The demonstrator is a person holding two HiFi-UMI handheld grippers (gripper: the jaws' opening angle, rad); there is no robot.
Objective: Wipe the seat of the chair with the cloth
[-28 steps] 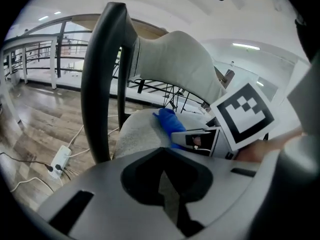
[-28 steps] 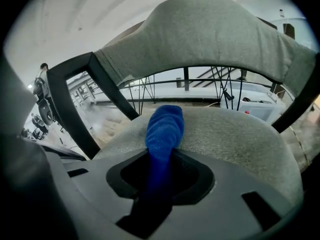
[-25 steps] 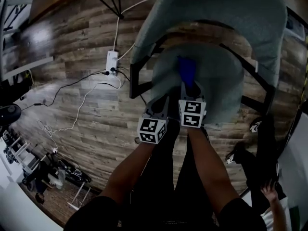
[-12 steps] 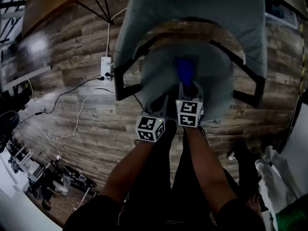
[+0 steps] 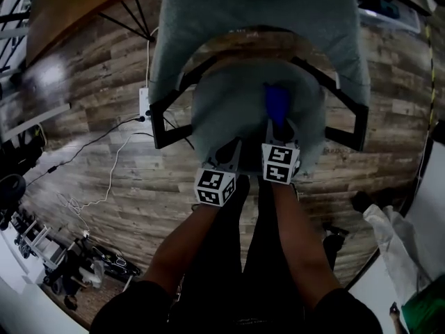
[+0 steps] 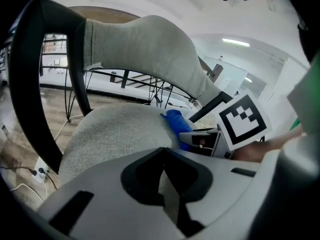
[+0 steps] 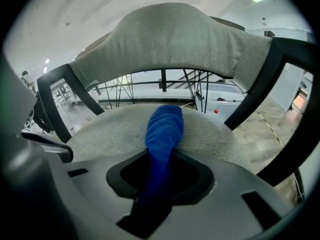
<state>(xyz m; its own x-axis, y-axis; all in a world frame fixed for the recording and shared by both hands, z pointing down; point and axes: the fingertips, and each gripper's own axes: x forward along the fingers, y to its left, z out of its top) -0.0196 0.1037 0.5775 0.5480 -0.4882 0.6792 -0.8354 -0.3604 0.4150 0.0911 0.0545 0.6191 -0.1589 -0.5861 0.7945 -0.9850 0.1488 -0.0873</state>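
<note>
In the head view a chair with a grey padded seat (image 5: 229, 103) and a curved grey backrest (image 5: 257, 12) stands right below me. My right gripper (image 5: 278, 127) is shut on a rolled blue cloth (image 5: 277, 103) that lies on the seat right of its middle. In the right gripper view the cloth (image 7: 162, 129) runs out from between the jaws onto the seat (image 7: 105, 129). My left gripper (image 5: 229, 153) hovers at the seat's near left edge, shut on nothing. In the left gripper view the seat (image 6: 110, 129) and the cloth (image 6: 176, 124) lie ahead of the left gripper (image 6: 167, 184).
Black armrest bars flank the seat at left (image 5: 161, 120) and right (image 5: 351, 124). A white power strip (image 5: 144, 103) with cables lies on the wooden floor to the left. Equipment (image 5: 69, 273) sits at lower left, a pale bag (image 5: 396, 245) at lower right.
The right gripper and the blue cloth have slid rightwards across the seat. The left gripper stays at the near edge. My view has shifted, so the chair sits further left.
</note>
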